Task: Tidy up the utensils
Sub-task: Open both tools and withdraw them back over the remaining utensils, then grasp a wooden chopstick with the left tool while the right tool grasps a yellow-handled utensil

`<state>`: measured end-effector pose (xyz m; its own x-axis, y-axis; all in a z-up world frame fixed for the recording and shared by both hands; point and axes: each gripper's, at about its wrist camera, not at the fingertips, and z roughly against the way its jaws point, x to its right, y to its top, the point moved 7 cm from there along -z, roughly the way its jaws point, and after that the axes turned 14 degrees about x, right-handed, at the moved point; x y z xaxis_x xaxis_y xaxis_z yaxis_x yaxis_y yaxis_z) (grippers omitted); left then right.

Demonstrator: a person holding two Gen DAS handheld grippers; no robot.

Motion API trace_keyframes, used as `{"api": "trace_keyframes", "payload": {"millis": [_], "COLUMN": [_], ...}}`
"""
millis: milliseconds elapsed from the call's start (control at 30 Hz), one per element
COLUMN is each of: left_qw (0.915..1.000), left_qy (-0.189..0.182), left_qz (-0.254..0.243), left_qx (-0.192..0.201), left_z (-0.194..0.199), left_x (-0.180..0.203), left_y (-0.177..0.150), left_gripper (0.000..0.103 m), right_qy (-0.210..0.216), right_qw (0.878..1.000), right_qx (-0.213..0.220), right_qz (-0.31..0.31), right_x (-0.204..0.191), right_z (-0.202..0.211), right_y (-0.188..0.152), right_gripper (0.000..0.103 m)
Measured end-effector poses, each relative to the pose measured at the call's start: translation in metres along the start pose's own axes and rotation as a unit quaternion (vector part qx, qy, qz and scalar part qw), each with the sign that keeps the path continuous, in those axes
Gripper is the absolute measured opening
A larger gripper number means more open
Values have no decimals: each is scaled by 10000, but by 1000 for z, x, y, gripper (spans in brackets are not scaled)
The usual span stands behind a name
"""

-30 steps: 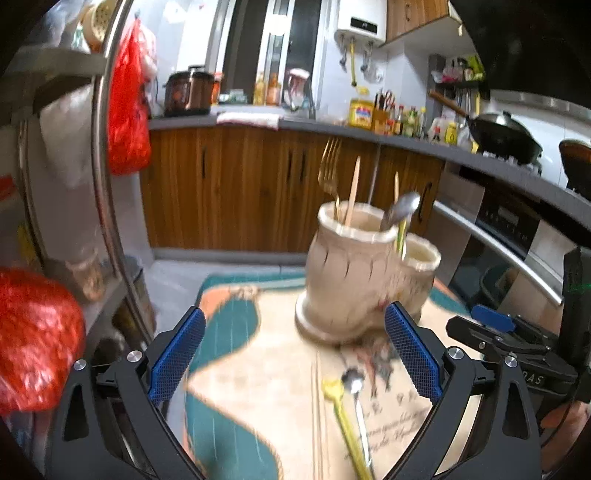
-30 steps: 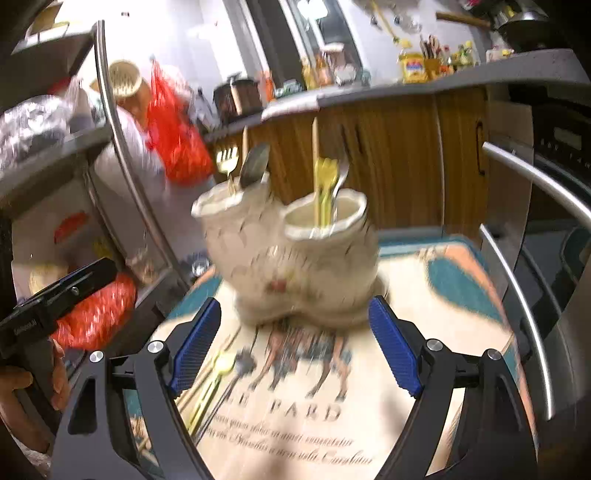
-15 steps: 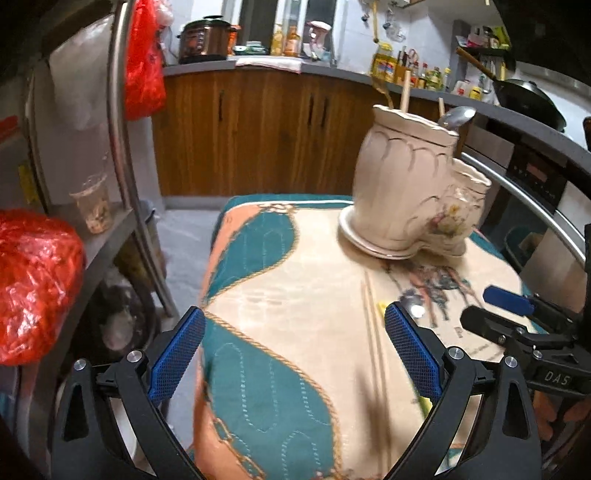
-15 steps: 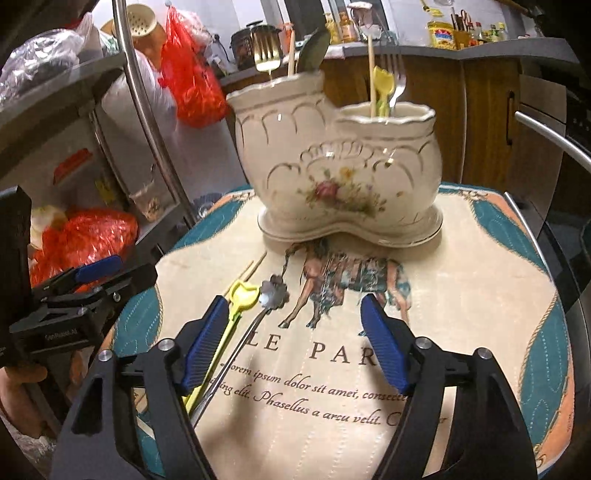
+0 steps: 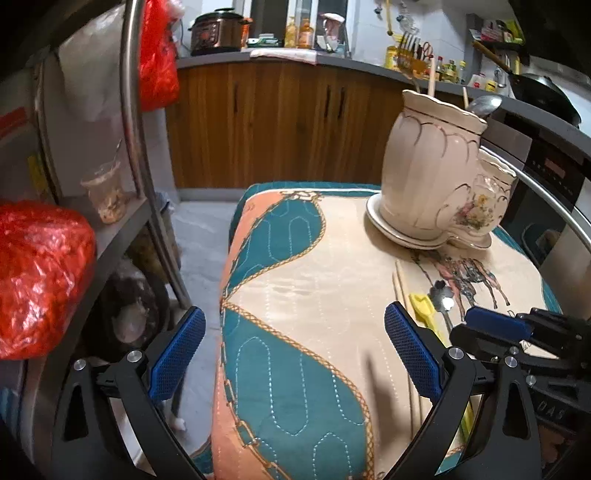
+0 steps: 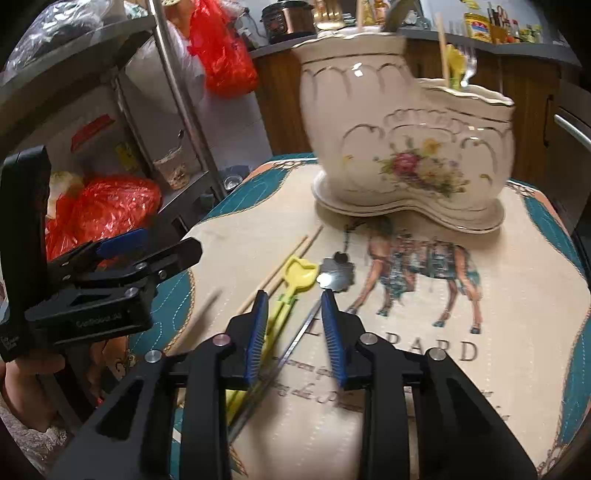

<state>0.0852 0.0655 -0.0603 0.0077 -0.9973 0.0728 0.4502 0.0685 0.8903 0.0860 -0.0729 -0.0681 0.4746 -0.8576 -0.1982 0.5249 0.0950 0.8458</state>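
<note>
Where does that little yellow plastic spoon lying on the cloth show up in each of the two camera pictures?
Left wrist view: yellow spoon at lower right, just above the gripper's right fingertip, beside the metal spoon.
Right wrist view: yellow spoon near centre, just left of the metal spoon.
Shared landmark: the cream ceramic utensil holder.

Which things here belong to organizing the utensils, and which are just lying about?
Job: ceramic holder, metal spoon, yellow utensil, chopsticks, right gripper.
Lying about: red bags, plastic cup, rice cooker, wok.
</note>
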Motion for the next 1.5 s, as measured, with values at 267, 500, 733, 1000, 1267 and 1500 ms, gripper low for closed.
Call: {"api": "trace_keyframes", "payload": {"millis": [267,500,733,1000,1267,1500], "left_qw": [10000,9999,9999,9988,9958,9945], "left_qy": [-44,-87,-145,-391,-602,-692], "left_qz": [-8,66,77,-250,-662,-646], "left_qx": [12,-1,3,-156,-216,-440], "left_z": [0,-2,-2,-4,-3,-8], "left_x": [-1,-2,3,25,54,54], "left_y": [0,2,2,-4,-9,-14], "left_gripper": [97,97,97,97,93,56], "right_qy": [-126,-282,52,118,-52,-152], "right_qw": [9995,9979,9998,9975,9968,9957], "right_qx": [-173,-295,-58,371,467,535], "right_qz": [221,501,-181,-589,-644,-734], "right_x": [-8,-12,2,26,47,64], "right_z": [-17,-26,-12,18,29,38], "right_y": [-3,-6,4,23,24,25], "right_gripper": [25,17,10,10,10,10]}}
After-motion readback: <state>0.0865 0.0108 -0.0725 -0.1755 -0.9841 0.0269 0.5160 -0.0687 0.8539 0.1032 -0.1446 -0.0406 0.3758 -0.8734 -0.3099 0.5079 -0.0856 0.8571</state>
